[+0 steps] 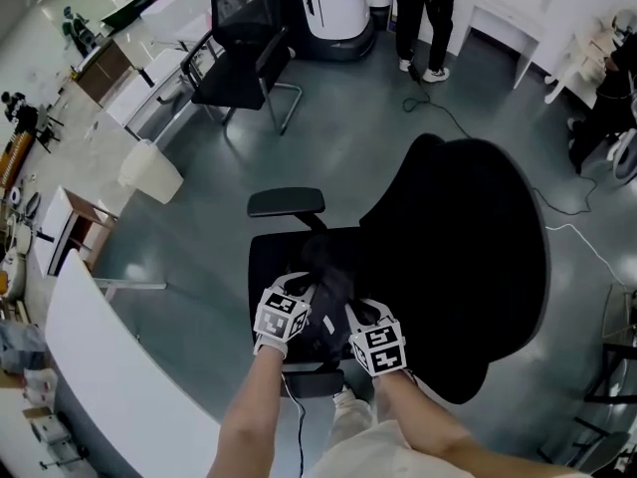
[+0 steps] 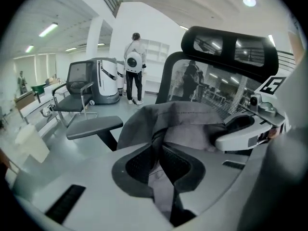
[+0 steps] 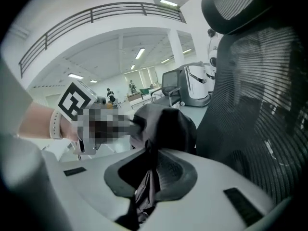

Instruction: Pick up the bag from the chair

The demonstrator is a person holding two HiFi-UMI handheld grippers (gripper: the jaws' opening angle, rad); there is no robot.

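Note:
A dark grey fabric bag (image 1: 328,285) lies on the seat of a black office chair (image 1: 468,267), in front of its mesh backrest. I hold it from both sides. My left gripper (image 1: 287,312) is shut on a fold of the bag's grey cloth (image 2: 187,124), pinched between its jaws (image 2: 161,150). On the bag's other side my right gripper (image 1: 373,339) is shut too, with dark fabric (image 3: 168,124) bunched between its jaws (image 3: 153,165). Each gripper shows in the other's view: the right gripper (image 2: 250,129) and the left gripper (image 3: 74,105).
The chair's left armrest (image 1: 287,202) sticks out beside the bag. A second black chair (image 1: 244,38), a white machine (image 1: 338,3) and a standing person (image 1: 423,18) are farther off. A white bin (image 1: 149,172) and a white desk (image 1: 100,357) are at the left. A cable (image 1: 458,118) crosses the floor.

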